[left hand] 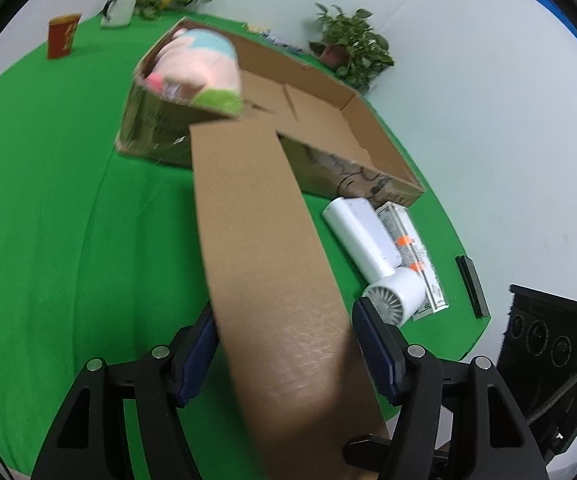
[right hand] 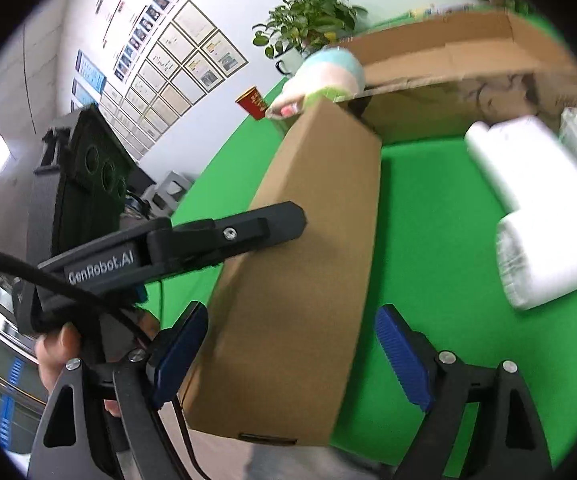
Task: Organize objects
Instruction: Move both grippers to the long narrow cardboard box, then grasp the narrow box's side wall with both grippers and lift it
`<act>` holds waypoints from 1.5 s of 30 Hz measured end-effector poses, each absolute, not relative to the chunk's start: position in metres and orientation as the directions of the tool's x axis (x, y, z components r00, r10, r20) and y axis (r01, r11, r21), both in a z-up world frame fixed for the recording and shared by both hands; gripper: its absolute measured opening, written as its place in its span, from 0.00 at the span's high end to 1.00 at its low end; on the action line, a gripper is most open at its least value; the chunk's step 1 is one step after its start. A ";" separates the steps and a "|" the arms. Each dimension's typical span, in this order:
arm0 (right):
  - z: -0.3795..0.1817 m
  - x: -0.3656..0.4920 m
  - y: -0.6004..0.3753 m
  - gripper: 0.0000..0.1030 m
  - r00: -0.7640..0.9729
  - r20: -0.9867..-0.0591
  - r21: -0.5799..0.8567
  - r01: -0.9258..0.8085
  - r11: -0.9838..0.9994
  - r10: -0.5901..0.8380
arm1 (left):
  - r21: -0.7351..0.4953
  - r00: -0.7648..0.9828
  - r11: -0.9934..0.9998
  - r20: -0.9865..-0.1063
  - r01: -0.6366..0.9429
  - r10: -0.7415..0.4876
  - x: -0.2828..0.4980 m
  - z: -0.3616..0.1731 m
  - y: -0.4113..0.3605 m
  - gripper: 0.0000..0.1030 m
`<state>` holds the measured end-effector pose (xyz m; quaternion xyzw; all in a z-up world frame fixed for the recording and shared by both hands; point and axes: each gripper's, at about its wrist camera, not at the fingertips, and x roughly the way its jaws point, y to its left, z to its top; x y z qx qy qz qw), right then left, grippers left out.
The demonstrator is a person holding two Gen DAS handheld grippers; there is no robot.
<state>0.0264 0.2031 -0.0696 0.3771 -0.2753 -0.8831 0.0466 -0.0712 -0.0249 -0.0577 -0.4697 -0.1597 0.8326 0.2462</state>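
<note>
A long flat brown cardboard box (left hand: 264, 248) runs from my left gripper (left hand: 284, 344) toward an open cardboard carton (left hand: 328, 120) on the green table. My left gripper's blue pads (left hand: 372, 344) sit on either side of the box's width, and whether they press it is unclear. In the right wrist view the same box (right hand: 308, 260) lies between my right gripper's (right hand: 292, 360) open pads, and the left gripper's finger (right hand: 248, 232) lies against the box's side. A pink and green plush toy (left hand: 200, 68) sits in the carton's left end.
A white hair dryer (left hand: 372, 256) and a white packet (left hand: 412, 248) lie on the green cloth (left hand: 48, 200) right of the box. A red cup (left hand: 62, 36), potted plants (left hand: 352, 44) and a black bar (left hand: 472, 284) are near the table edges. A black speaker (left hand: 548, 348) stands off the table.
</note>
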 end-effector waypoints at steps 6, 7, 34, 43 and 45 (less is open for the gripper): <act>-0.056 0.037 0.211 0.16 -0.720 -0.667 0.419 -0.153 -0.895 -0.190 | -0.484 -0.434 -0.814 -0.688 -0.322 0.581 -0.066 -0.049 0.004 0.56; -0.055 0.038 0.211 0.16 -0.721 -0.670 0.402 -0.154 -0.903 -0.175 | -0.485 -0.426 -0.809 -0.688 -0.333 0.588 -0.065 -0.050 0.007 0.59; -0.084 0.041 0.231 0.66 -0.623 -0.779 0.163 -0.316 -0.934 0.075 | -0.401 -0.460 -0.841 -0.708 -0.364 0.536 -0.055 -0.065 0.029 0.53; -0.086 0.023 0.212 0.67 -0.633 -0.774 0.208 -0.291 -0.934 0.025 | -0.394 -0.455 -0.861 -0.733 -0.322 0.505 -0.055 -0.083 -0.004 0.56; -0.087 0.016 0.215 0.68 -0.630 -0.775 0.200 -0.307 -0.931 0.041 | -0.400 -0.448 -0.860 -0.736 -0.316 0.507 -0.057 -0.086 -0.003 0.61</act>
